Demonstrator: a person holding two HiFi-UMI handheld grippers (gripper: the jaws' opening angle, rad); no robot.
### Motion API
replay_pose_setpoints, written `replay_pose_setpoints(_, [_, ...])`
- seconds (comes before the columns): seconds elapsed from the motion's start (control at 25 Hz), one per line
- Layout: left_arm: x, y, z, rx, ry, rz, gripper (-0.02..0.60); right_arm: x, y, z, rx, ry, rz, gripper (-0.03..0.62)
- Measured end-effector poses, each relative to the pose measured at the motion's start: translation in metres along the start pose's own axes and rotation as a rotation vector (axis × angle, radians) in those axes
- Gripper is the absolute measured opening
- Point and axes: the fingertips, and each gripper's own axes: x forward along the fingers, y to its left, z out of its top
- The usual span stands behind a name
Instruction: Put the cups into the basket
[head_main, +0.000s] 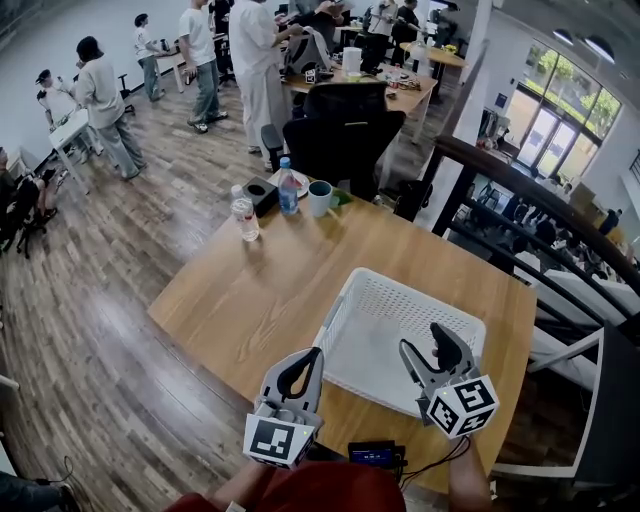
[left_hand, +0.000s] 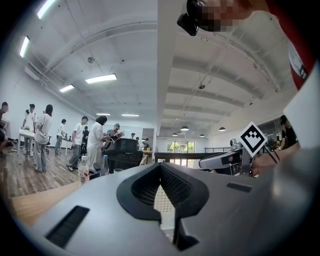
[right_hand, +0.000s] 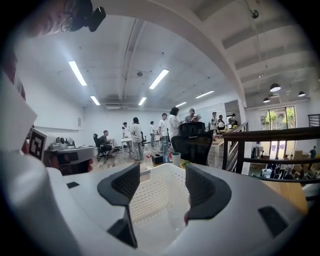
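A white perforated basket (head_main: 385, 298) lies on the wooden table (head_main: 250, 290), just beyond both grippers. One pale cup (head_main: 320, 197) stands at the table's far edge, well away from them; the right gripper view shows the cup (right_hand: 176, 159) beyond the basket (right_hand: 150, 197). My left gripper (head_main: 317, 353) is shut with nothing in it, at the basket's near left corner. Its jaws meet at the tips, and white mesh shows through the hollow between them. My right gripper (head_main: 422, 345) hovers open over the basket's near right part, holding nothing.
Beside the cup stand two plastic bottles (head_main: 244, 215) (head_main: 288, 188) and a small black box (head_main: 262, 194). A black office chair (head_main: 345, 130) is behind the table. A dark railing (head_main: 520, 190) runs along the right. Several people stand farther back in the room.
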Motion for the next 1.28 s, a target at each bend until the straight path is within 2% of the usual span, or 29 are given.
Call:
replay_pose_setpoints(0.32, [0.003, -0.006, -0.002, 0.003, 0.000, -0.029, 0.006, -0.021, 0.007, 0.011, 0.006, -0.096, -0.067, 0.282])
replay_pose_setpoints(0.52, [0.008, -0.010, -0.003, -0.006, 0.006, -0.042, 0.006, -0.028, 0.009, 0.013, 0.014, -0.111, -0.090, 0.282])
replay_pose_setpoints(0.64, [0.011, -0.013, -0.005, -0.005, 0.002, -0.046, 0.006, -0.036, 0.008, 0.012, -0.014, -0.144, -0.131, 0.282])
replay_pose_setpoints(0.84, [0.015, -0.011, -0.008, -0.014, 0.019, -0.034, 0.006, -0.049, 0.012, 0.011, 0.004, -0.204, -0.192, 0.282])
replay_pose_setpoints(1.12, [0.020, -0.010, -0.009, 0.005, -0.008, -0.042, 0.006, -0.058, 0.009, -0.001, 0.052, -0.218, -0.236, 0.282])
replay_pose_setpoints(1.28, [0.022, -0.009, -0.007, 0.008, 0.012, -0.028, 0.006, -0.059, 0.012, -0.002, 0.048, -0.212, -0.234, 0.282])
